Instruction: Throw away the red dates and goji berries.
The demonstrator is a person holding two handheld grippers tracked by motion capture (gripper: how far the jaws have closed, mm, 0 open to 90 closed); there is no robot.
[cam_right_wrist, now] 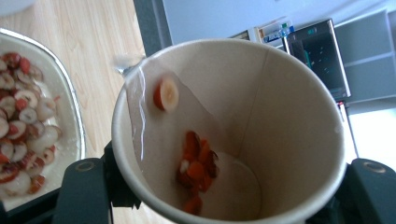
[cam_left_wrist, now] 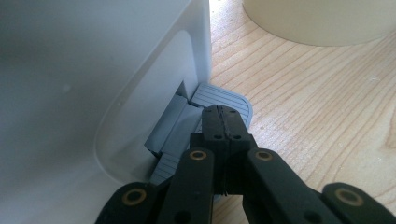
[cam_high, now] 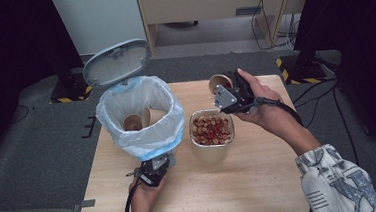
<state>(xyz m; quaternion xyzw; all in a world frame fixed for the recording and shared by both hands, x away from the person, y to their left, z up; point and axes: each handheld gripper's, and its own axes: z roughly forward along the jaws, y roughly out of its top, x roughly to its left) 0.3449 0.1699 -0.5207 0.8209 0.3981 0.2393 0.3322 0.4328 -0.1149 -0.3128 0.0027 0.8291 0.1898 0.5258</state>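
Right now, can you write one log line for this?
left gripper: shut, pressing bin pedal | bin lid: open | right gripper: holding paper cup

Sleeve print [cam_high: 339, 178]: large letter-like shapes on the patterned sleeve at lower right of the high view, none clear enough to read.
Floor markings [cam_high: 286, 69]: yellow-and-black hazard stripes at the stand bases, upper right and upper left of the high view (a warning pattern, no words).
Screen [cam_right_wrist: 320, 56]: dark display at upper right of the right gripper view with greenish marks, too blurred to read.
Small box [cam_right_wrist: 273, 30]: coloured label beside that screen, illegible.
Readable text: none.
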